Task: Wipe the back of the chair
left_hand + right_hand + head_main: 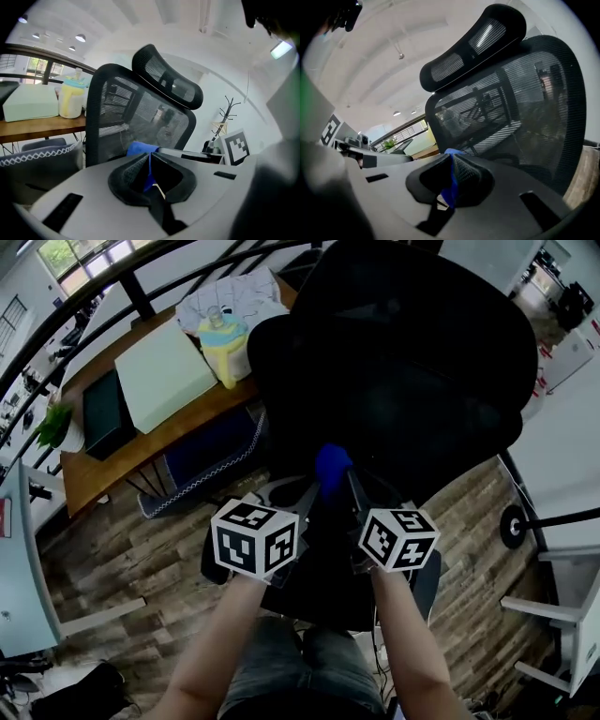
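Head view: left gripper (312,489) and right gripper (355,487) pinch blue cloth (332,465) by mesh chair (403,352).

The black mesh-backed office chair (403,362) stands upright, with a curved mesh headrest (168,77) above the backrest. The bunched blue wiping cloth (332,465) sits at the lower rear of the backrest. It is clamped in the left gripper (302,495) and the right gripper (356,491).
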`<action>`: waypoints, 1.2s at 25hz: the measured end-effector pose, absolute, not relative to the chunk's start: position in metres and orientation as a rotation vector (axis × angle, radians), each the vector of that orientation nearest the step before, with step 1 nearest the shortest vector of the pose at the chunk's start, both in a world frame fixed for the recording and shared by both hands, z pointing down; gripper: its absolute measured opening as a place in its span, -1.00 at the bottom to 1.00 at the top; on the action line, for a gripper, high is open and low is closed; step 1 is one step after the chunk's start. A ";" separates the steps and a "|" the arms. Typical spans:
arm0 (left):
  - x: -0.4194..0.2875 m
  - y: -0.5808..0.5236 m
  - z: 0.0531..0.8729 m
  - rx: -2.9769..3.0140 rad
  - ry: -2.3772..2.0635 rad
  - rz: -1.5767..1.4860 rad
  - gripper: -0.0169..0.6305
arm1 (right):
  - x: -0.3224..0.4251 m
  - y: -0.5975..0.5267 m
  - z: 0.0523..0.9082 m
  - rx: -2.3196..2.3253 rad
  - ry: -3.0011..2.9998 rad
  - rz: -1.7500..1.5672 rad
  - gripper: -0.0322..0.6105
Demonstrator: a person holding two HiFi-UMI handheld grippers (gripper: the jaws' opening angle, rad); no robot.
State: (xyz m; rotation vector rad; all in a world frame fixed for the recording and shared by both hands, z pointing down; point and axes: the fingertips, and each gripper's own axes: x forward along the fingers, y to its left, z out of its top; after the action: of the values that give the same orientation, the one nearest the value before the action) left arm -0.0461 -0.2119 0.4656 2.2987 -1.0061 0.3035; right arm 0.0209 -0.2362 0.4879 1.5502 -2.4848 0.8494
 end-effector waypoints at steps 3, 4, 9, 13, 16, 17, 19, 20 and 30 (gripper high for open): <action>-0.076 -0.211 0.472 2.258 -1.064 0.291 -0.87 | -0.012 -0.247 0.500 1.474 -2.506 0.864 -0.79; -0.084 -0.212 0.475 2.246 -1.082 0.290 -0.87 | -0.021 -0.251 0.504 1.452 -2.512 0.873 -0.79; -0.112 -0.219 0.482 2.204 -1.146 0.281 -0.87 | -0.057 -0.269 0.524 1.365 -2.524 0.912 -0.79; -0.123 -0.226 0.491 2.181 -1.166 0.288 -0.87 | -0.074 -0.281 0.540 1.325 -2.512 0.928 -0.79; -0.121 -0.229 0.499 2.168 -1.154 0.298 -0.87 | -0.075 -0.287 0.550 1.323 -2.499 0.944 -0.79; -0.119 -0.230 0.501 2.168 -1.147 0.300 -0.87 | -0.073 -0.288 0.553 1.328 -2.493 0.950 -0.79; -0.115 -0.232 0.502 2.173 -1.136 0.307 -0.87 | -0.066 -0.289 0.556 1.346 -2.479 0.956 -0.79; -0.112 -0.233 0.503 2.176 -1.131 0.311 -0.87 | -0.061 -0.290 0.557 1.357 -2.472 0.955 -0.79; -0.075 -0.234 0.512 2.210 -1.051 0.357 -0.87 | 0.005 -0.282 0.566 1.485 -2.392 0.943 -0.79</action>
State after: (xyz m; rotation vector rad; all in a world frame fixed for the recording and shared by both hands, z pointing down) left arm -0.0752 -0.2338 0.5120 2.2103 -1.0510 0.3572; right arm 0.0046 -0.2817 0.5664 1.4854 -2.3925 0.9432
